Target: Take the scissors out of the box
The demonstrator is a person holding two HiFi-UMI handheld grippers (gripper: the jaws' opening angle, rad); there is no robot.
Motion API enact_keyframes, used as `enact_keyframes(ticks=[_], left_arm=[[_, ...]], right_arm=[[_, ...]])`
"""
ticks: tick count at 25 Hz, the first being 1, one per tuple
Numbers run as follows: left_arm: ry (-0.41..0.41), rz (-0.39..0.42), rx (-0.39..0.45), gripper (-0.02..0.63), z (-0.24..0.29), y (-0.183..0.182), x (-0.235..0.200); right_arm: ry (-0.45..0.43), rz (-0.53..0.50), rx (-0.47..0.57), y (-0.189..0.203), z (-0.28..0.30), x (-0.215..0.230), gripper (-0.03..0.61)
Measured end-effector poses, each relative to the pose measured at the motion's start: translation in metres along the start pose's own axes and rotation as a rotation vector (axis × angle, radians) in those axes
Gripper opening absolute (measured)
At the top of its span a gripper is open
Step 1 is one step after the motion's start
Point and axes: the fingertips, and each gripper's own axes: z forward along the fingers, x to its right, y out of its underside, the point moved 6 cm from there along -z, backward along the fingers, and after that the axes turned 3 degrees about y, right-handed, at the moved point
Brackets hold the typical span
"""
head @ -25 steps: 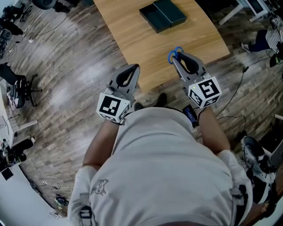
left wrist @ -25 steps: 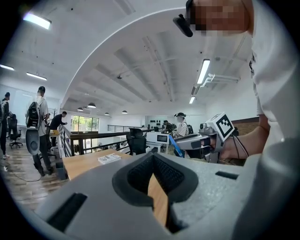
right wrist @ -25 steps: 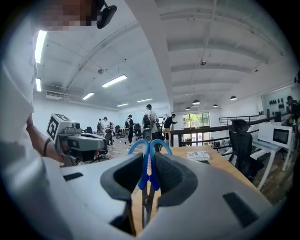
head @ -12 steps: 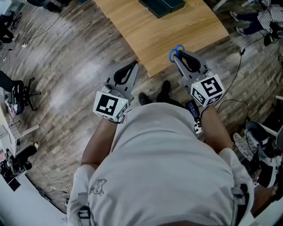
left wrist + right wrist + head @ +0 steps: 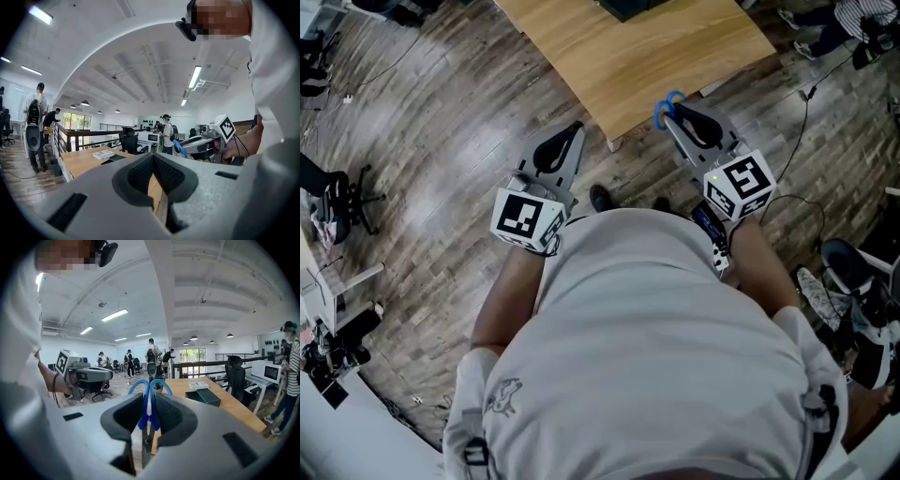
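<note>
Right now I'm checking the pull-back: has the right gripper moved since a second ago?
Yes. The right gripper, jaws shut on the scissors, has drawn back from the table: it was over the tabletop, now over the floor.

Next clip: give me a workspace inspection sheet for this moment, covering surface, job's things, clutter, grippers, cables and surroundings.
Surface: wooden table, bare where the head view shows it; the person stands off its edge.
Job's things: blue-handled scissors out of the box, held over the floor; dark green box on the table.
Clutter: papers lying beside the box.
Grippers: right gripper, jaws closed on the scissors' handles; left gripper, jaws together, nothing between them.
Cables: black cable trailing over the floor at the right.
Surroundings: plank floor; office chair at the left; people at distant desks.
</note>
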Motion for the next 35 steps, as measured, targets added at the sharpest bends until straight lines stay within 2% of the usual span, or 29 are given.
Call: enact_keyframes(ticks=[20,35], left_arm=[[-0.05,-0.008,0.01,0.005,0.045,0.008,0.138],[-0.079,-0.012,0.005,0.005,0.056,0.012,0.18]], right_arm=[[-0.087,-0.054,-0.006,0.047,-0.134,0.04,0.092],[-0.117,-0.086,0.038,0.061,-0.178,0.046,0.092]])
